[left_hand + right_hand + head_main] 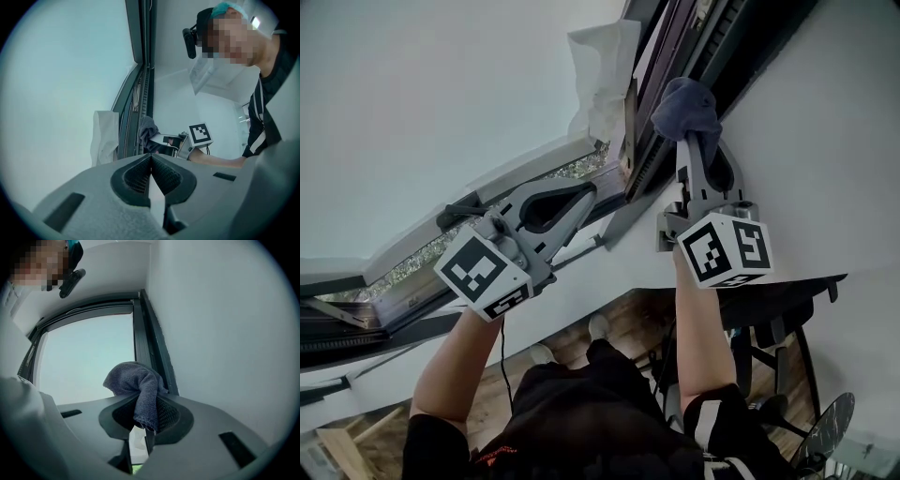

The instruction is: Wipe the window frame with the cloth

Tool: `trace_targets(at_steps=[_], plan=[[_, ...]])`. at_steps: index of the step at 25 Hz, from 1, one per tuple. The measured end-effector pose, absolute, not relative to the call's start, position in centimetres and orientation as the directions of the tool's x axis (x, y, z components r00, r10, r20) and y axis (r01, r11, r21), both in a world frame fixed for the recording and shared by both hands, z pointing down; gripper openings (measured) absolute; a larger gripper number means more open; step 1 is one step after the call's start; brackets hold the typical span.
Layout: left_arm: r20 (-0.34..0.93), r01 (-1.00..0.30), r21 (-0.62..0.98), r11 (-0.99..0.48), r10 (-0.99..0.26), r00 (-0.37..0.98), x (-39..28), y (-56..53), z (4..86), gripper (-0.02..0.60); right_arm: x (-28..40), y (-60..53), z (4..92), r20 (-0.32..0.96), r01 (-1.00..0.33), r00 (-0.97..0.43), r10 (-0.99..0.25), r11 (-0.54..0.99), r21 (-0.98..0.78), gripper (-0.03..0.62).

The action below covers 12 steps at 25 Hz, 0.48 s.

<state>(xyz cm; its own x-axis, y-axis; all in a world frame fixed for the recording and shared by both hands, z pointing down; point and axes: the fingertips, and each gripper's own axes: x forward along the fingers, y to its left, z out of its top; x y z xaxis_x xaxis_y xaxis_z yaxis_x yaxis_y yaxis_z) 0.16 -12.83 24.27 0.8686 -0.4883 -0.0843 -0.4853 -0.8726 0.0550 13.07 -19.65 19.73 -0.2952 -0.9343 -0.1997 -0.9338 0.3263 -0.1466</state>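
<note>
**Holding a dark blue-grey terry cloth (pixel 135 380) to a dark metal window frame (pixel 151 345)**

Item: cloth. Soft, light and limp. It bunches into a rounded wad above the jaws, and one loose tail hangs down between them. It likely drags with some grip on metal rather than sliding, and nothing about it is fragile. Best hold, as judged here: pinch the gathered folds near the middle, so that a padded bulge stands proud of the jaws and meets the frame first.

Location: in the head view the wad sits at the upright channel of the frame, beside the white wall (pixel 825 112). It appears pressed to the channel, though contact cannot be confirmed.

Right tool (pixel 145 409): clenched on the cloth, its ribbed pads nipping the hanging fold. The jaws are parted only by the fabric between them.

Left tool (pixel 151 158): jaws pressed together with nothing between them. In the head view its tip lies near the lower sash, and whether it touches cannot be told.

Adjacent: a white crumpled sheet (pixel 602 80) hangs at the frame just beside the cloth, on the pane side.
</note>
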Motion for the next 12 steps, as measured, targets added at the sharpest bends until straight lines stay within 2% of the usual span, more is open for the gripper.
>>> trace_targets(at_steps=[12], plan=[[-0.028, -0.508, 0.123, -0.853, -0.514, 0.857, -0.5, -12.3, 28.4, 0.018, 13.4, -20.0, 27.7, -0.081, -0.939, -0.278, -0.957, 0.288, -0.186, 0.064]])
